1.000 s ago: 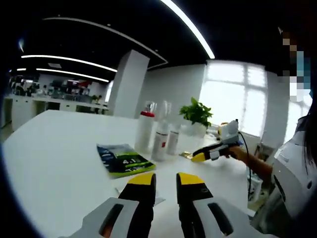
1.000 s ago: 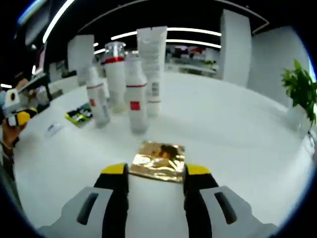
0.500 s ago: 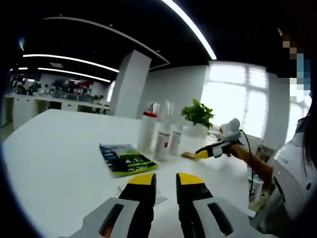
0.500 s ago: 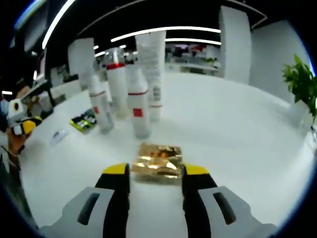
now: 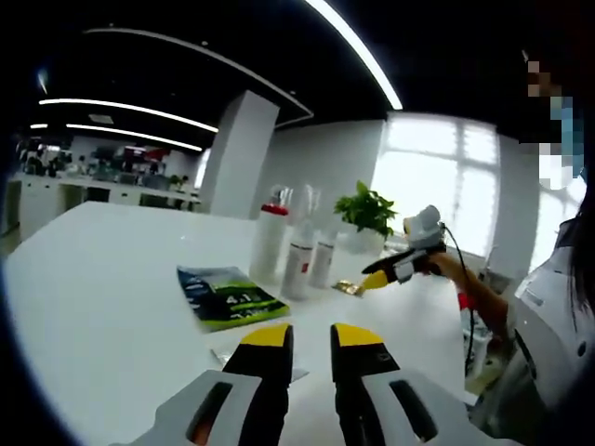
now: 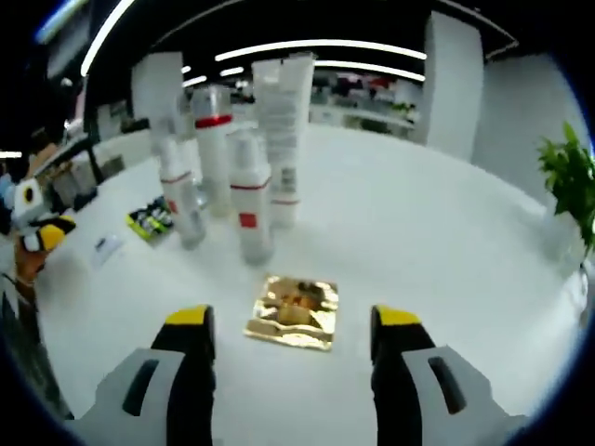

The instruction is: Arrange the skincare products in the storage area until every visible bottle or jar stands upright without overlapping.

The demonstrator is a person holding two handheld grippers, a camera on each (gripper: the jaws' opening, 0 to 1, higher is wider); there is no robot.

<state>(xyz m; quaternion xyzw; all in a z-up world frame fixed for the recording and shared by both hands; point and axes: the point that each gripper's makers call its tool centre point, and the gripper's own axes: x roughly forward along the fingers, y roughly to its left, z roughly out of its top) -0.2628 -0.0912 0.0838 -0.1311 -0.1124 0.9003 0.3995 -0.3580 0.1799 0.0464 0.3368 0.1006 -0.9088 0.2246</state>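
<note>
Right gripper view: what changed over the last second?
The right gripper opened its jaws wide and let go of the gold packet, which now lies flat on the white table, and has pulled back a little. The bottles stand upright as before. The left gripper kept the same narrow gap with nothing between its jaws.

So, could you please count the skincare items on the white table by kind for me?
Upright white bottles with red bands: 3
Tall white upright tube: 1
Flat gold foil sachet: 1
Flat green and black sachet: 1
Small clear flat sachet: 1
Total: 7
</note>
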